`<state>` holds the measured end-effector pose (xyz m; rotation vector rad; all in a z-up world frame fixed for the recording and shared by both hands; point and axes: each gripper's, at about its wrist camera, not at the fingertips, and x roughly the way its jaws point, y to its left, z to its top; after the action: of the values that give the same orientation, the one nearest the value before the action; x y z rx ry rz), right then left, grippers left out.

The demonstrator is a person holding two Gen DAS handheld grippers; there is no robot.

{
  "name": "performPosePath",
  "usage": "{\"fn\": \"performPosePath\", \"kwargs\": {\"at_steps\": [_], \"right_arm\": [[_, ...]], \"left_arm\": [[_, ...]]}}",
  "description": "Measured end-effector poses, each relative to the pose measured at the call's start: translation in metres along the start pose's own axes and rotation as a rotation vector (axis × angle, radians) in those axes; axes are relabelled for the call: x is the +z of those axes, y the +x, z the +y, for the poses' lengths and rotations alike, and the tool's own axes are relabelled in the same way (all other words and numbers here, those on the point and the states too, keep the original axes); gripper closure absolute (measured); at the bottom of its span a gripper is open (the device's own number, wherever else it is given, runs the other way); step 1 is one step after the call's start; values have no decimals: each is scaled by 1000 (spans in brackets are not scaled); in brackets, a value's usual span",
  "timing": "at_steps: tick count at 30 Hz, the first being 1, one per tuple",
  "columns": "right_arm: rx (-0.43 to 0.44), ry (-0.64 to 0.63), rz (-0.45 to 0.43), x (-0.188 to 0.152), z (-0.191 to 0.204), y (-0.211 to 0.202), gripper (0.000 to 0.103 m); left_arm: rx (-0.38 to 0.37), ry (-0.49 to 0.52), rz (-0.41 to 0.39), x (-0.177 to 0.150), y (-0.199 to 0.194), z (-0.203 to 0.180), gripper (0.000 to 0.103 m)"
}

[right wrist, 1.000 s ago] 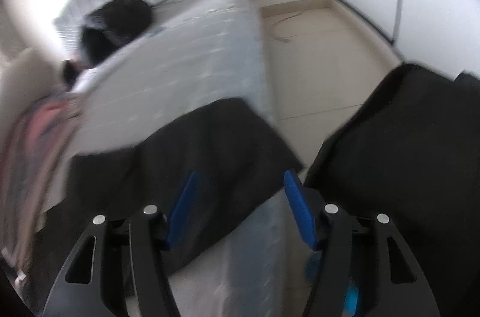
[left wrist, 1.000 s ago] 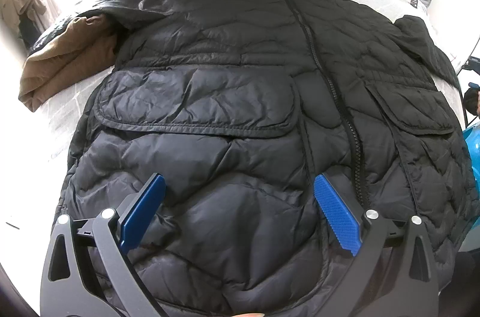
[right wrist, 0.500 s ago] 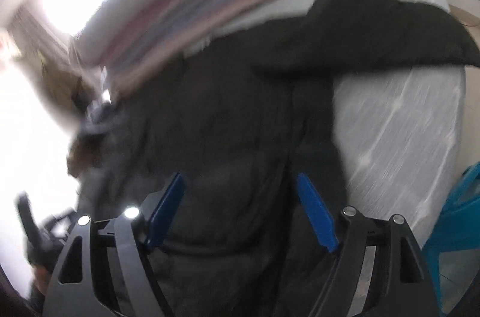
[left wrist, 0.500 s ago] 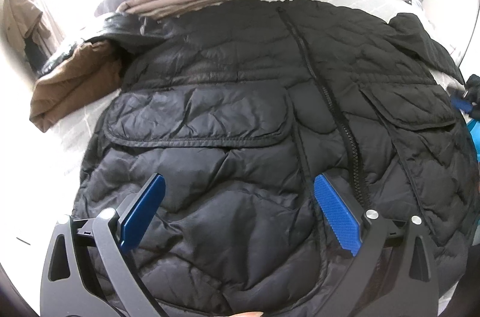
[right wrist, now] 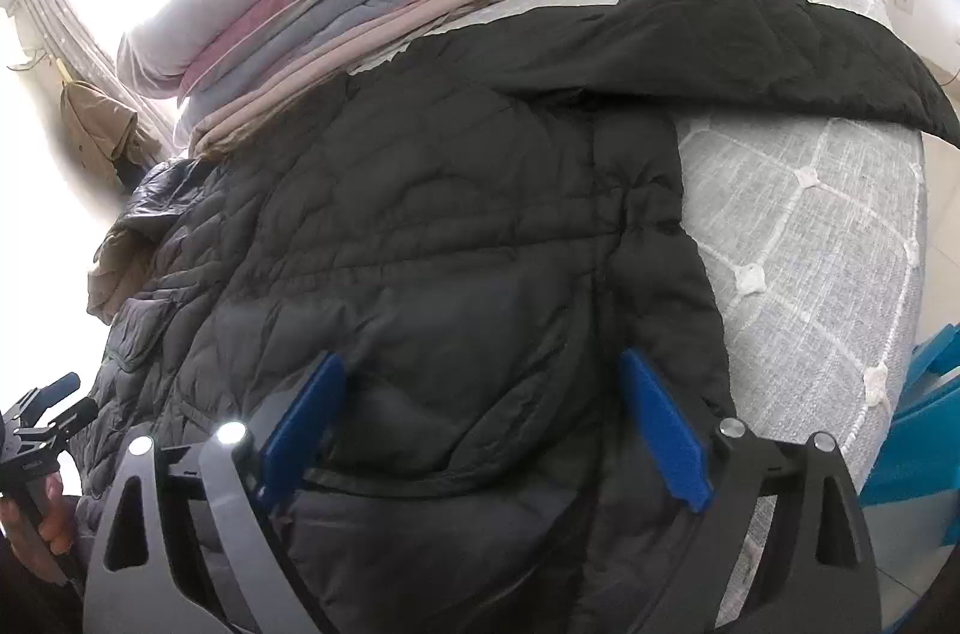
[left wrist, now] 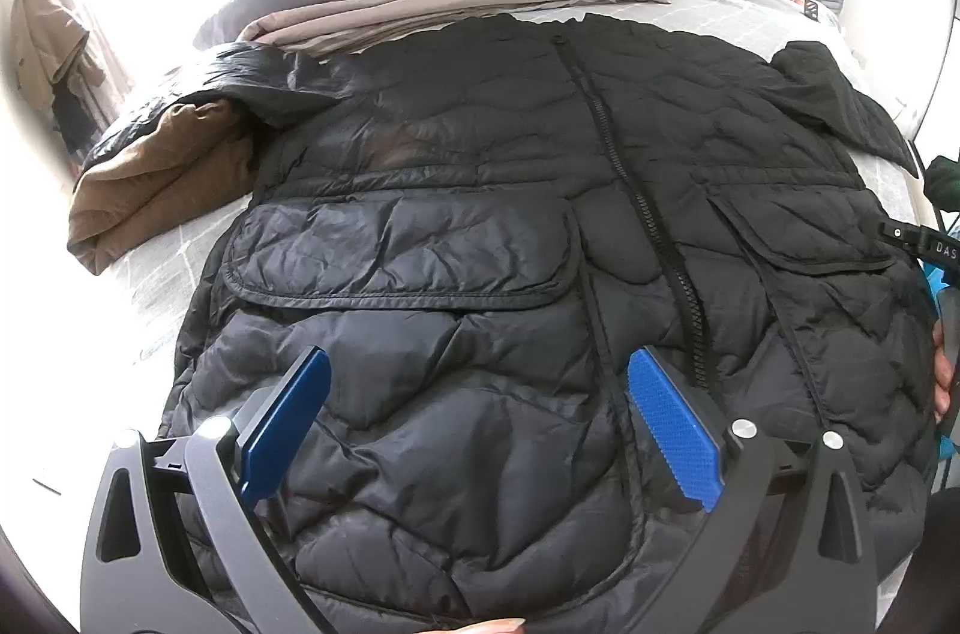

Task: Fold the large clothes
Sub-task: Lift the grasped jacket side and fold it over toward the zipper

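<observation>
A black quilted puffer jacket (left wrist: 480, 226) lies spread, zipper up, on the grey bedspread (right wrist: 810, 238). The left gripper (left wrist: 477, 424) hangs wide open above its hem. The right gripper (right wrist: 486, 424) has just been opening, gripping nothing. The hem is hidden behind both grippers.

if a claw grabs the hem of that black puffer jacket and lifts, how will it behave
The black puffer jacket would probably drape and sag, since it lies creased on the bed. Its puffy quilting suggests it is light for its bulk. The sheeny shell may slip between the pads.
</observation>
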<state>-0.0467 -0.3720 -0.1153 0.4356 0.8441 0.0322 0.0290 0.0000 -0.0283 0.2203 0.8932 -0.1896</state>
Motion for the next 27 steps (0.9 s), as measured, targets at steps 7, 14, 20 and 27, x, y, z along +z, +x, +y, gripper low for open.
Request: {"fn": "performPosePath", "kwargs": {"at_steps": [7,14,20,27], "right_arm": [[20,7,14,4,0,2,12],[147,163,-61,30,-36,-24,12],[57,407,-207,70,-115,-56,12],[24,838,-370,70,-234,-63,12]], "left_arm": [[-17,-6,12,2,0,-3,7],[-3,14,-2,18,-2,-14,7],[0,56,-77,49,-7,-22,7],[-59,1,3,52,23,-17,7]]}}
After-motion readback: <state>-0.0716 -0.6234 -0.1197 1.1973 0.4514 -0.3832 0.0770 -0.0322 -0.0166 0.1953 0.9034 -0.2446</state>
